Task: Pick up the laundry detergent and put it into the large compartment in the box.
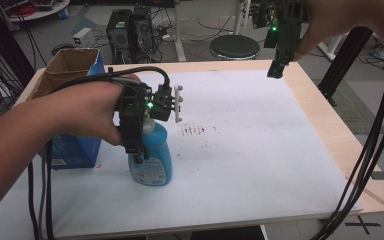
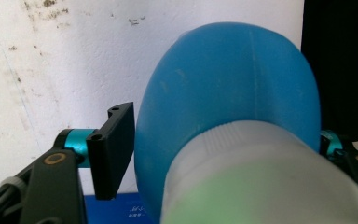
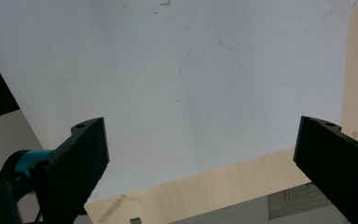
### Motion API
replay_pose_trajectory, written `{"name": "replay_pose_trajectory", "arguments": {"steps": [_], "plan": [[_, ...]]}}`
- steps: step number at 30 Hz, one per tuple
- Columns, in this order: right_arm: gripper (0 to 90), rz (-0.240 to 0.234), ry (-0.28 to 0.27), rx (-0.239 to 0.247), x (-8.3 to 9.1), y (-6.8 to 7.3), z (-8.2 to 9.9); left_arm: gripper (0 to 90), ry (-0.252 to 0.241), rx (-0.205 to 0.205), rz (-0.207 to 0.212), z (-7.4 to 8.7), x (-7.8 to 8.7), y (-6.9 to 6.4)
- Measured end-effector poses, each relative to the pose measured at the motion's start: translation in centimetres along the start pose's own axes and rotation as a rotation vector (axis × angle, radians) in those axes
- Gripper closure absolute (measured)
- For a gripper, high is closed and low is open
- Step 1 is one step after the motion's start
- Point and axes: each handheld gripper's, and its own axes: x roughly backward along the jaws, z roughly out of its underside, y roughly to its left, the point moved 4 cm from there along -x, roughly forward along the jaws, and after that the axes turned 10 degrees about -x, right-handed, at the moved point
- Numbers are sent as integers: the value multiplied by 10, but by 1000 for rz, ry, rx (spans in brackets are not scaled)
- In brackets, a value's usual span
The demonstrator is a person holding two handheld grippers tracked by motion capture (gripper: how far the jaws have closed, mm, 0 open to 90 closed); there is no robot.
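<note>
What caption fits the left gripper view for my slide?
Left claw straddling the blue bottle just below its white cap, above the stained white table cover.

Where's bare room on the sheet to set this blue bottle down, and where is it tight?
Free: the white sheet right of the blue bottle, from the brown stains out to the wooden edge, and the far strip beneath the right claw. Crowded: the left side, where the bottle, the cardboard box and the left claw bunch together.

Smooth blue plastic bottle (image 1: 152,157), ribbed white cap (image 2: 261,172), matt stained white sheet (image 1: 260,150), pale wood table (image 1: 330,130), brown cardboard box (image 1: 70,65)
</note>
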Motion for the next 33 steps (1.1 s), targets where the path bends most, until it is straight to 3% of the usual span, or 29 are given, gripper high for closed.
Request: {"name": "replay_pose_trajectory", "arguments": {"steps": [14, 22, 27, 33], "plan": [[22, -4, 1, -2, -2, 0, -1, 369, 13, -10, 14, -2, 1, -3], [22, -6, 6, -2, -6, 1, -1, 370, 0, 49, 39, -4, 4, -4], [22, -7, 9, 7, -7, 1, -2, 371, -30, 60, 55, -4, 18, -9], [22, -6, 5, 8, -7, 2, -2, 371, -31, 105, 61, -2, 36, -13]]}}
